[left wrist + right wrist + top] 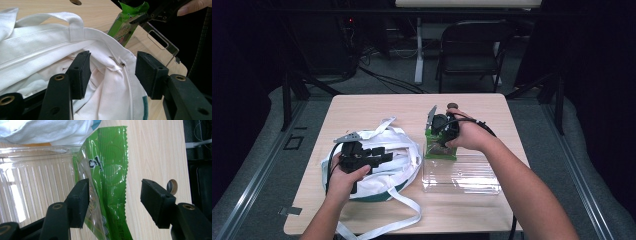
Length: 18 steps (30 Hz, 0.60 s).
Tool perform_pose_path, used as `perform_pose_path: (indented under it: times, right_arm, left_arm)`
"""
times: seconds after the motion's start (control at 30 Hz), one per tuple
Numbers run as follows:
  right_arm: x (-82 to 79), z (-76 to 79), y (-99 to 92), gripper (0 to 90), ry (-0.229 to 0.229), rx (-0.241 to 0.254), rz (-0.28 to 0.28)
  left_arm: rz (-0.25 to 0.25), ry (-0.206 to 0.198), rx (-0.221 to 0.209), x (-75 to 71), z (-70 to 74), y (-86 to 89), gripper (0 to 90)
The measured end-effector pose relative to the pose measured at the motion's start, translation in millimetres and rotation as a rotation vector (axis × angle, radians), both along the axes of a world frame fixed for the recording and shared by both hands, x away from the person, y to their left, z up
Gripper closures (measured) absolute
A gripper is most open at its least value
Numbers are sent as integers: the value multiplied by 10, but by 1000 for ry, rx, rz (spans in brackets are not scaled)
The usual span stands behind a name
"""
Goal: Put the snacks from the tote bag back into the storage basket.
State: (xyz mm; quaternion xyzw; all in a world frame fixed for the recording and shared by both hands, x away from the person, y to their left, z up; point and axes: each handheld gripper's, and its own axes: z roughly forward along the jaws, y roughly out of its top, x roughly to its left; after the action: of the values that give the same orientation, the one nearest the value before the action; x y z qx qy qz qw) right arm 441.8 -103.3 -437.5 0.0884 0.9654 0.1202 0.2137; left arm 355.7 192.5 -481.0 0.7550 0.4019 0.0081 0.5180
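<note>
Nearest my lens, the right gripper stands with its black jaws apart, the green crinkly foil snack packet between them but not pinched; the far pad is well clear of it. The packet stands in the end of the clear ribbed plastic tray on the pale wooden table, just beside the white cloth tote bag; I judge it light, slick and easily crushed, so I would take it by the flat serrated seam, not the puffed middle. My left gripper is also parted, its pads astride the bag's soft rim by the small metal zip pull, touching little; the cloth is limp and will sag.
</note>
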Motion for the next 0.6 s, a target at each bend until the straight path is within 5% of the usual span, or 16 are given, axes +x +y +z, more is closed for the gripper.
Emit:
perform_pose_path:
  times: [0.6]
  right_arm:
    - [-16,90,-57,400,-8,39,-19]
  left_arm:
    - [-3,0,4,1,-11,-35,438]
